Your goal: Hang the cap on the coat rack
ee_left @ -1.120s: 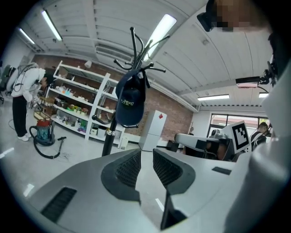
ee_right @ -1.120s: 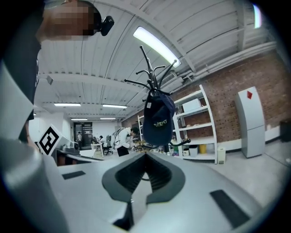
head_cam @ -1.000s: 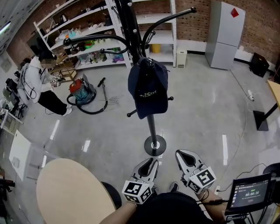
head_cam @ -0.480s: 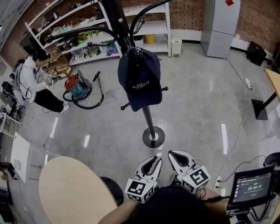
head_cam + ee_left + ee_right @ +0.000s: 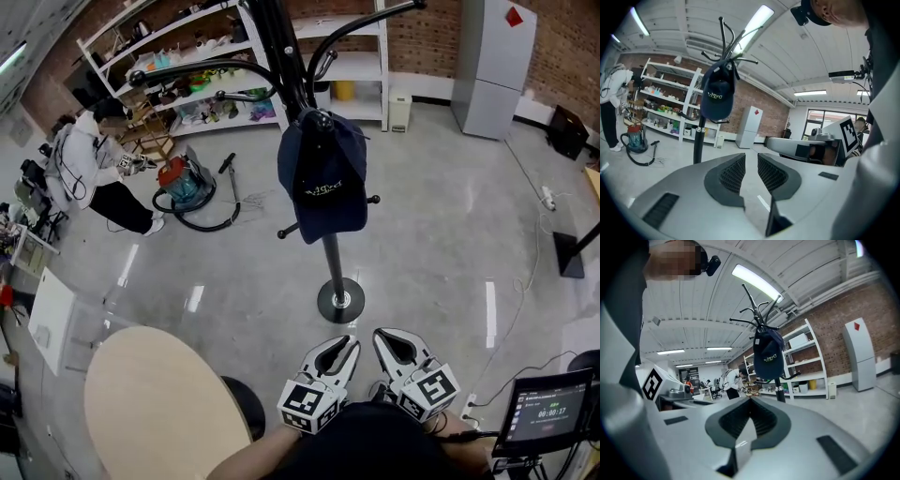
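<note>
Holding state, left: the left tool (image 5: 751,161) has its jaws a little apart with nothing between them; only bare floor shows through the gap.
Holding state, right: the right tool (image 5: 750,401) is closed, pad against pad, and carries nothing.
Tool position: both sit low and side by side close to the person's body. They point toward the foot of the rack but are well apart from it. I judge they are kept clear because nothing is left for them to carry.
Cap: the dark blue cap (image 5: 323,187) hangs from an upper hook of the black coat rack (image 5: 330,262), with its pale front lettering facing the person. It touches neither tool. Which part of it catches the hook I cannot tell.
Why it hangs so: its weight rests on the hook, so it drapes straight down against the pole.
Task progress: by my judgement the hanging is done, provided the cap does not slip.
Near the rack: short pegs stick out from the pole just below the cap, and a round base (image 5: 340,300) sits on the grey floor.
Further out: a red and teal vacuum cleaner (image 5: 183,187) with its hose lies to the left. A person (image 5: 89,169) bends over beyond it, beside white shelving (image 5: 202,42). A white cabinet (image 5: 492,66) stands at the brick wall.
Close by: a round pale desk (image 5: 155,403) lies left of the tools and a small screen (image 5: 548,412) to the right.
In the way: nothing stands between the tools and the rack.
</note>
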Tool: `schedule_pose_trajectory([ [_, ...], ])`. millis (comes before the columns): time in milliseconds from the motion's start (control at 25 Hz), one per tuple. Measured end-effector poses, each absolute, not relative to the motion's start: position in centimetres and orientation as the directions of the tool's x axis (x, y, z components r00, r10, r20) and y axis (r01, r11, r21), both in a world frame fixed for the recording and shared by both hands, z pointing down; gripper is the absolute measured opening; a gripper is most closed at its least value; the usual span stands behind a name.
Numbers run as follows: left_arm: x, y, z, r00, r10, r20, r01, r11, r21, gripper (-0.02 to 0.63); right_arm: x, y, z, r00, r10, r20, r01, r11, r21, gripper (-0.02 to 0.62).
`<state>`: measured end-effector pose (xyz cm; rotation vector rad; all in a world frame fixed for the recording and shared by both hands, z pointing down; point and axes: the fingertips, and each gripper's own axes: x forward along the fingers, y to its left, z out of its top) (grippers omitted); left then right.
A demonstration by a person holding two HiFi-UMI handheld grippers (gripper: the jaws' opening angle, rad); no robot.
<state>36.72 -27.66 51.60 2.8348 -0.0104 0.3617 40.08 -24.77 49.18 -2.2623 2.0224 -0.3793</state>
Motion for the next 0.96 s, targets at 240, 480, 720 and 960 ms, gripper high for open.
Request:
schedule_pose_trajectory([
  [240, 36.5, -28.0, 51.6, 0.968, 0.01, 0.249, -0.063, -0.957, 0.283, 0.084, 39.9, -24.7, 49.3, 0.086, -0.988, 0.132, -0.968, -0.114, -0.225, 0.003],
  [480, 36.3, -28.2, 51.5, 0.968, -0.002, 0.249, -0.075, -0.956, 0.283, 0.084, 39.5, -25.1, 49.3, 0.063, -0.989, 0.135, -0.97, -0.093, -0.224, 0.003],
  [720, 36.1, -28.1, 51.7, 0.967, -0.007, 0.254, -0.083, -0.954, 0.289, 0.084, 39.2, -25.0, 49.3, 0.056, -0.989, 0.14, -0.97, -0.087, -0.226, 0.003],
  [960, 35.0, -30.4, 51.4, 0.961, -0.098, 0.257, -0.166, -0.952, 0.258, 0.084, 38.5, -27.4, 49.4, -0.027, -0.993, 0.111, -0.974, 0.001, -0.228, 0.003],
])
